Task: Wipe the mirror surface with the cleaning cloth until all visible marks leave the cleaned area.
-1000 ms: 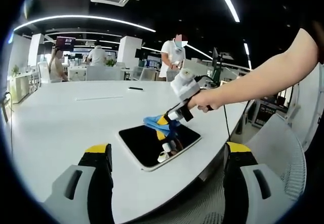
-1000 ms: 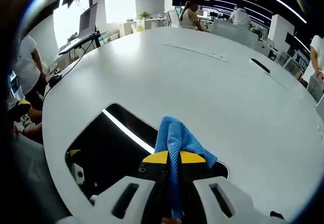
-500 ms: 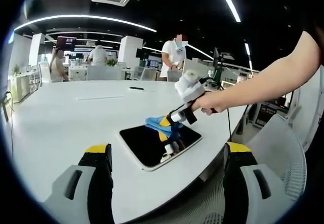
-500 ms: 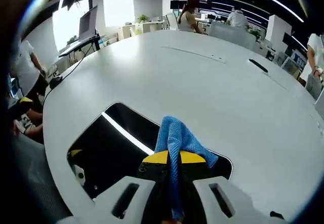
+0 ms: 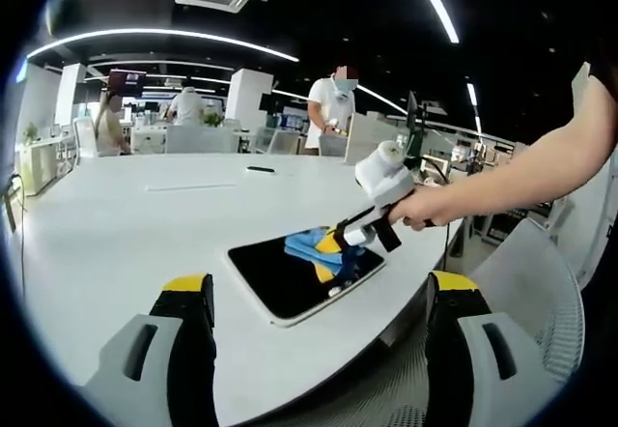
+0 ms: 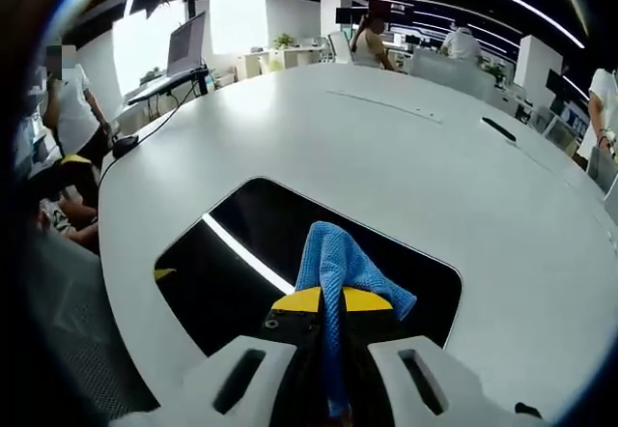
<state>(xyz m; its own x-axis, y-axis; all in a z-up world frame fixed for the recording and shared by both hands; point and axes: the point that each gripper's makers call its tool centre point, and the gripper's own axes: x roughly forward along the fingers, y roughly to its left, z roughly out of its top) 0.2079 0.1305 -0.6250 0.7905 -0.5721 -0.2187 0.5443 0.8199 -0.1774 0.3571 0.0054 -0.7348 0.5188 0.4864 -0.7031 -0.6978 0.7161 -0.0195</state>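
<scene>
A dark rectangular mirror point(image 5: 280, 272) point(image 6: 251, 263) with rounded corners lies flat on the white table point(image 5: 106, 224) near its front edge. A blue cleaning cloth point(image 5: 314, 245) point(image 6: 338, 265) is pinched in my right gripper point(image 5: 333, 243) point(image 6: 333, 301), which is shut on it and holds it over the mirror's right part. A person's arm point(image 5: 512, 181) holds that gripper, reaching in from the right. My left gripper point(image 5: 319, 297) stands open in front of the mirror, nothing between its yellow-tipped fingers point(image 5: 188, 284).
A small dark object point(image 5: 258, 168) point(image 6: 500, 128) lies farther back on the table. People stand and sit among desks and monitors behind it. A mesh chair point(image 5: 541, 301) is at the right edge.
My right gripper has carried the cloth from the mirror's far edge toward the near right, over the glass. In the right gripper view the mirror now spreads wider under the cloth.
</scene>
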